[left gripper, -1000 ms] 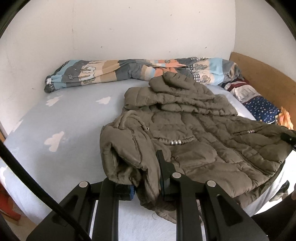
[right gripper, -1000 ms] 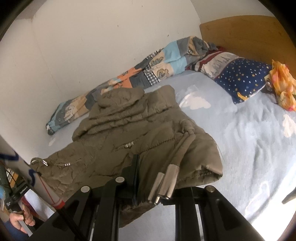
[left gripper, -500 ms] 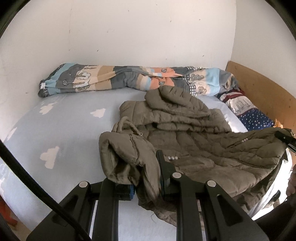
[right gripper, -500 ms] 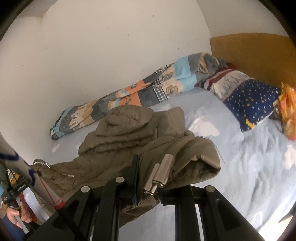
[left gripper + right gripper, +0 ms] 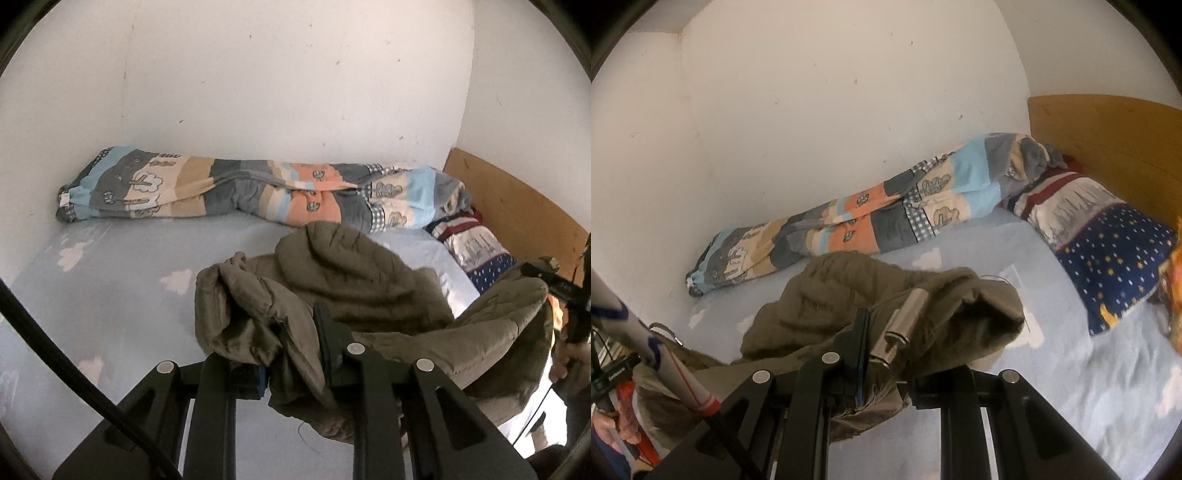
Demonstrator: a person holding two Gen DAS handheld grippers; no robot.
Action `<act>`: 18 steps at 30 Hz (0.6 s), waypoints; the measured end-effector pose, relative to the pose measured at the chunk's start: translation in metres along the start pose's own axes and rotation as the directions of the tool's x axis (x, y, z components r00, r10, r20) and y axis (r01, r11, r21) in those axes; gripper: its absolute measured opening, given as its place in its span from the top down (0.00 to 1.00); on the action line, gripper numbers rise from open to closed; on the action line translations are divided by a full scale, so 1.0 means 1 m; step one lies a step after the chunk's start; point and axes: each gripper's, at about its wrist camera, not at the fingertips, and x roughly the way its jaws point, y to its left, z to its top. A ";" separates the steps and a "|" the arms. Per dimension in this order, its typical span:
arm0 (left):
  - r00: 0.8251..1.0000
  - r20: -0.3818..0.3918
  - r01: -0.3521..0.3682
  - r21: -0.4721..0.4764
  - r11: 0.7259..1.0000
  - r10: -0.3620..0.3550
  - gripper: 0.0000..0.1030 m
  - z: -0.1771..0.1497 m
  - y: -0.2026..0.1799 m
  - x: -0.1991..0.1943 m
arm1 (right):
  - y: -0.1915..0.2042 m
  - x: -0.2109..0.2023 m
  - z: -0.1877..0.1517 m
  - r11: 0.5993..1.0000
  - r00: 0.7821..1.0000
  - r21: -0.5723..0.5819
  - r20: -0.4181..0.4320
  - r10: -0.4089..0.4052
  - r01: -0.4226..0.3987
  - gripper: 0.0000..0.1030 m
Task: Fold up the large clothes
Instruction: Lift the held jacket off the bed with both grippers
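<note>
Two tongs grip the olive padded jacket [image 5: 362,295] at opposite ends, holding it lifted above the bed [image 5: 122,295]. The left tongs [image 5: 295,354] are clenched on a bunched edge of the jacket; the fabric wraps the left finger and hides its tip. The right tongs [image 5: 882,343] are clenched on another edge, where two metal cord ends [image 5: 901,325] lie across the fabric between the fingers. From the left wrist view, the right tongs [image 5: 565,291] appear at the right border, cut off and hard to make out. The jacket's underside and the part hanging below the tongs are out of sight. Its hood section still droops toward the sheet; whether it touches cannot be told.

A rolled patchwork quilt [image 5: 240,195] lies along the far wall, well apart from the jacket. A starred pillow [image 5: 1108,243] rests against the wooden headboard [image 5: 1108,129], with an orange item [image 5: 1174,295] cut off at the frame edge. Bare sheet lies between jacket and quilt, and between jacket and pillow.
</note>
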 end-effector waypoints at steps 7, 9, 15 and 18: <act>0.999 -0.021 -0.026 -0.022 0.999 0.026 0.73 0.062 0.009 0.077 | -0.004 0.076 0.045 0.999 0.999 0.034 -0.027 -0.035 0.036 0.83; 0.999 -0.039 -0.026 -0.040 0.999 0.024 0.72 0.079 0.015 0.108 | -0.011 0.102 0.057 0.997 0.998 0.053 -0.039 -0.050 0.052 0.83; 0.994 -0.098 0.028 -0.104 0.994 -0.038 0.67 0.116 0.036 0.180 | -0.033 0.178 0.079 0.991 0.991 0.066 -0.080 -0.111 0.116 0.83; 0.989 -0.106 0.092 -0.143 0.985 -0.107 0.66 0.125 0.049 0.197 | -0.045 0.211 0.086 0.986 0.985 0.079 -0.104 -0.141 0.150 0.83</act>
